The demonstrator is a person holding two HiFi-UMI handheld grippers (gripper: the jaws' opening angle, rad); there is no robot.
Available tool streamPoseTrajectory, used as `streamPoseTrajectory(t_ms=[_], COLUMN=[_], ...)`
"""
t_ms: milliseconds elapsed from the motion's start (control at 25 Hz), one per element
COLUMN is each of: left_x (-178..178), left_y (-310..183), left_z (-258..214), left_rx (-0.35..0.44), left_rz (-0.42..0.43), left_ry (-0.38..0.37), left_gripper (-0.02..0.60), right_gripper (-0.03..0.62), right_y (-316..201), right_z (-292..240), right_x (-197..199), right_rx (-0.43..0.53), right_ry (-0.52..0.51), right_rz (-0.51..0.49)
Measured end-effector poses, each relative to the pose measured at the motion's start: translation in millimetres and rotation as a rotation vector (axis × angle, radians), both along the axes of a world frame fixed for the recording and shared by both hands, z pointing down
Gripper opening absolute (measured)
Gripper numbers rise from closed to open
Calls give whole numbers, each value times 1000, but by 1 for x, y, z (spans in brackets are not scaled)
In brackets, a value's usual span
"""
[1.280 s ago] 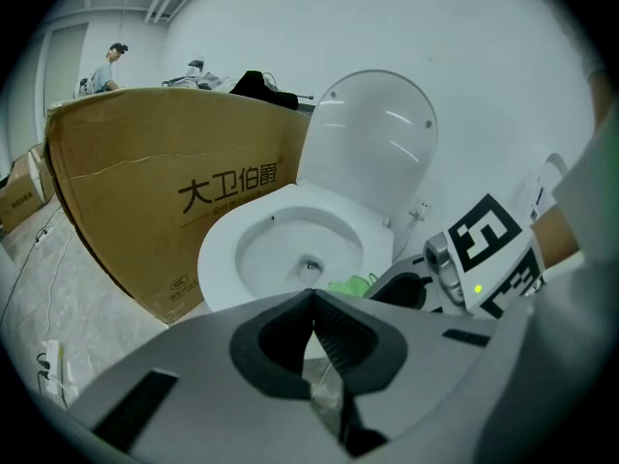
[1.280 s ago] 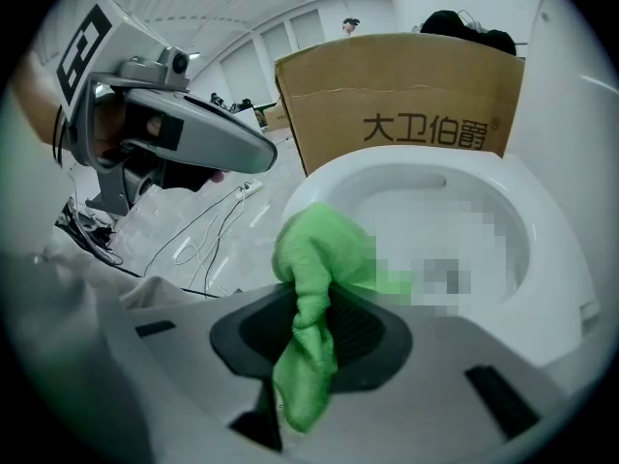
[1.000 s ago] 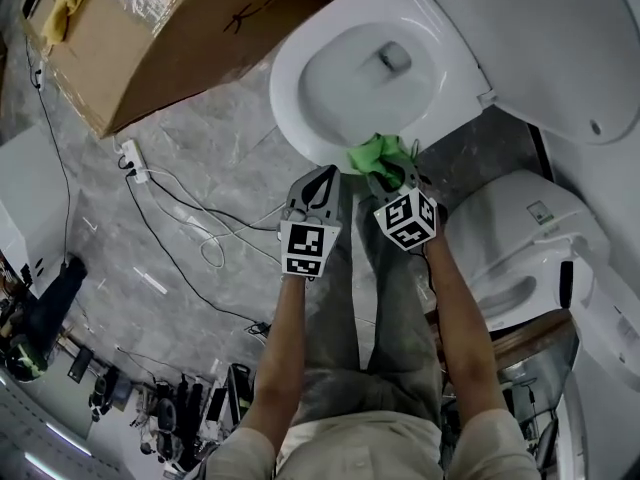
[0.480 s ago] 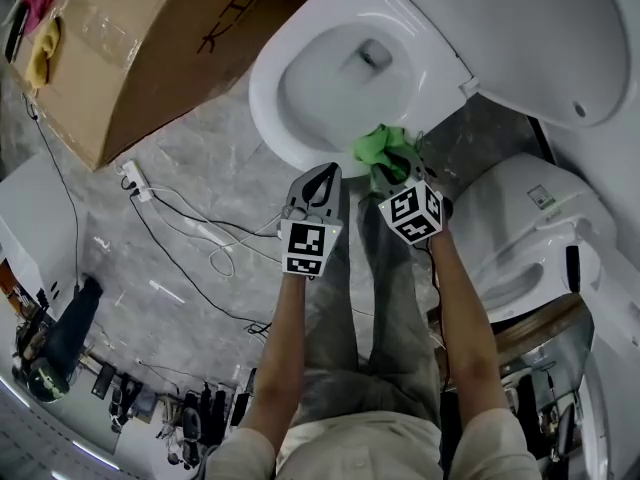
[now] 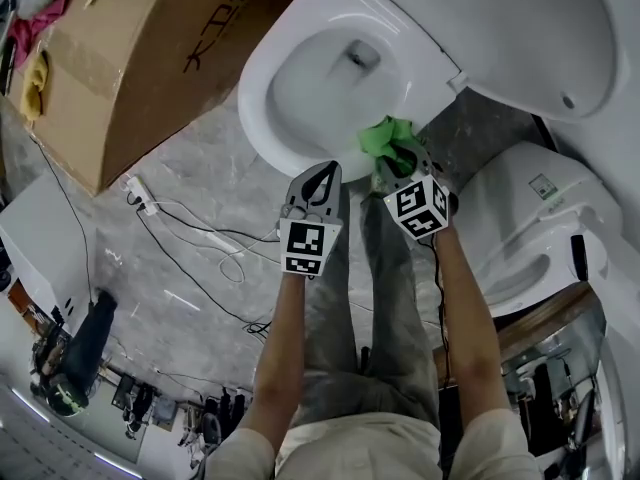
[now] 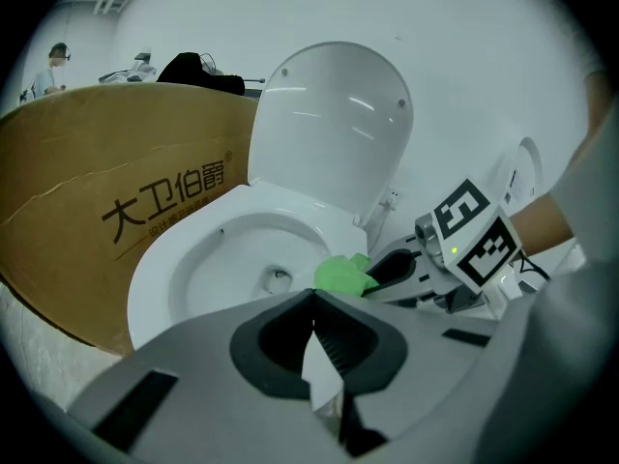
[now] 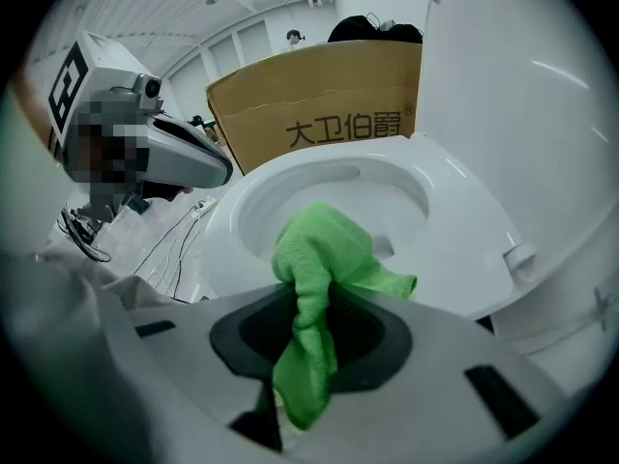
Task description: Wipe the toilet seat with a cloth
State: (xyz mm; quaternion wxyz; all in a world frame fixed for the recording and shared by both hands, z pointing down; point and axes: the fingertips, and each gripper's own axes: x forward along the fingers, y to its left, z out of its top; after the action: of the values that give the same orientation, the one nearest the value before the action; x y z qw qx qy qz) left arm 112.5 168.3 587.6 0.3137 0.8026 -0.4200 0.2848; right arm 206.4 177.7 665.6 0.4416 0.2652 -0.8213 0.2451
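Left gripper (image 5: 322,175): jaws closed on nothing, idle beside the right.
Right gripper (image 5: 397,164): clenched on cloth (image 5: 384,136).
Cloth: bunched at the near rim of the seat (image 5: 262,118); contact unclear.
Risk: loose fold could trail into bowl (image 5: 330,80) — a narrow pinch may slip under wiping drag.

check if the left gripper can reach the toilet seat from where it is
Probably yes. The left gripper, shut and empty, hangs at the near edge of the toilet seat with nothing between; the right gripper with the green cloth sits off to its side.
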Motion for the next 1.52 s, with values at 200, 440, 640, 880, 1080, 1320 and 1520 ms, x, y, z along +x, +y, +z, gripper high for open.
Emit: streamPoseTrajectory(t_ms=[200,440,640,880,1080,1320,1520], left_x=[8,19,27,35,39,37,33], left_y=[-9,-21,-33,-49,-59,-69,-78], left_z=[1,0,-3,-7,-8,-9,-7], left_rx=[1,5,11,20,23,18,14], left_rz=[29,58,82,107,125,140,150], left_ry=[4,14,22,35,44,55,63], left_gripper=[12,12,12,12,12,12,12], right_gripper=[95,97,97,97,97,97,97], right_y=[-17,-32,-43,-58,-69,-85,-101], right_z=[0,-1,-2,-2,-3,-5,-5], right_x=[16,32,42,53,60,67,71], right_rx=[14,27,36,47,54,67,84], right_ry=[15,31,45,76,93,119,141], right_rz=[59,103,137,182,215,253,279])
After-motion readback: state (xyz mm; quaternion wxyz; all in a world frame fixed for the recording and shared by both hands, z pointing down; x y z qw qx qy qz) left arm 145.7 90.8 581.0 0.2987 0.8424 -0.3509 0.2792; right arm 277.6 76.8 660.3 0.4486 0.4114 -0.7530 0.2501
